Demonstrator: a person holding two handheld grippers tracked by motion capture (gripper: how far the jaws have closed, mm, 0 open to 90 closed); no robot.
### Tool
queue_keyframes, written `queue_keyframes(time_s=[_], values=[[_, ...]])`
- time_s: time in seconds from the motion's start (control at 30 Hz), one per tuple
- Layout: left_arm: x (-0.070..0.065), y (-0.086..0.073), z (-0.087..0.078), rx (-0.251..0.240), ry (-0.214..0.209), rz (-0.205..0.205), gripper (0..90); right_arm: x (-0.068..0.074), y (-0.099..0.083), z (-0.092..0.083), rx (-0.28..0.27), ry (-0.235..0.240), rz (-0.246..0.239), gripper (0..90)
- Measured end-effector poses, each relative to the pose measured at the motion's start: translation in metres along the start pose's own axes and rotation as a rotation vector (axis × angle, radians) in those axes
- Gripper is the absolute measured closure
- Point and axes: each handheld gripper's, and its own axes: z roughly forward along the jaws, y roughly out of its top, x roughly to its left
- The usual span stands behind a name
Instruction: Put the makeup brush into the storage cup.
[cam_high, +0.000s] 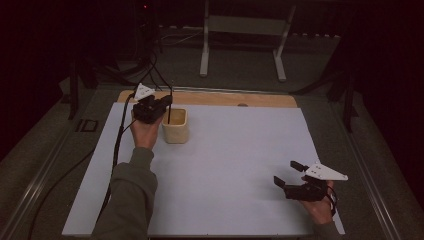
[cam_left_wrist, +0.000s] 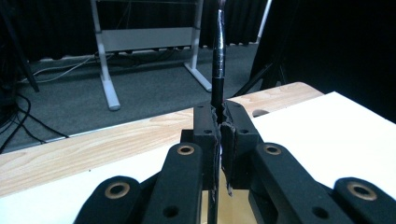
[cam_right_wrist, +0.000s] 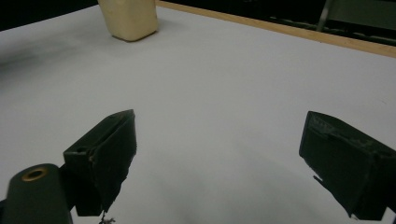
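High view: the left gripper (cam_high: 159, 107) hangs just above the near-left rim of a cream cup (cam_high: 175, 126) standing on the white sheet that covers the bench (cam_high: 235, 150). It is clamped on a thin dark rod (cam_high: 170, 102), held upright so that its lower end drops inside the cup; the vertical hold looks meant to let the rod go straight in without catching the rim. The right gripper (cam_high: 290, 176) rests low at the near-right corner of the sheet, well apart from the cup, jaws spread and holding nothing, probably parked out of the way.

Left gripper view: the two jaws meet tight on the rod (cam_left_wrist: 218, 60), which rises above them and also runs down between them toward the pale cup interior at the bottom edge. The grip sits partway along the rod, leaving length below to reach into the cup.

Right gripper view: the jaws stand wide with bare white sheet between them; the cup (cam_right_wrist: 129, 17) is far off at the top left.
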Motion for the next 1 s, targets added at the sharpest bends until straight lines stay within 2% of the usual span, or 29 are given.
queue_keyframes(time_s=[0.5,0.53,0.6,0.63,0.67,0.73,0.9,0.93,1.0], values=[[0.003,-0.010,-0.001,0.032,-0.008,-0.003,85.1,0.000,0.000,0.000,0.002,-0.001,-0.001,11.0],[0.004,-0.011,-0.001,0.021,-0.008,-0.010,80.8,0.000,0.000,0.000,0.002,-0.001,-0.001,11.0],[0.007,-0.012,-0.001,0.013,-0.027,-0.055,51.5,0.000,0.000,0.000,0.002,-0.001,-0.001,11.0],[0.008,-0.012,-0.001,0.017,-0.026,-0.068,40.9,0.000,0.000,0.000,0.002,-0.001,-0.001,11.0],[0.008,-0.012,-0.002,0.015,-0.013,-0.067,36.1,0.000,0.000,0.000,0.002,-0.001,0.000,11.0],[0.010,-0.013,-0.003,0.011,-0.011,-0.087,29.0,0.000,0.000,0.001,0.003,0.000,-0.001,10.9],[0.014,-0.015,-0.004,0.024,-0.003,-0.102,23.0,0.000,0.000,0.001,0.003,0.000,0.000,11.0],[0.014,-0.015,-0.003,0.026,0.001,-0.103,19.6,0.000,0.000,0.001,0.003,0.000,0.001,11.0],[0.015,-0.016,-0.003,0.033,-0.010,-0.111,17.8,0.000,0.000,0.001,0.004,0.001,0.000,10.9]])
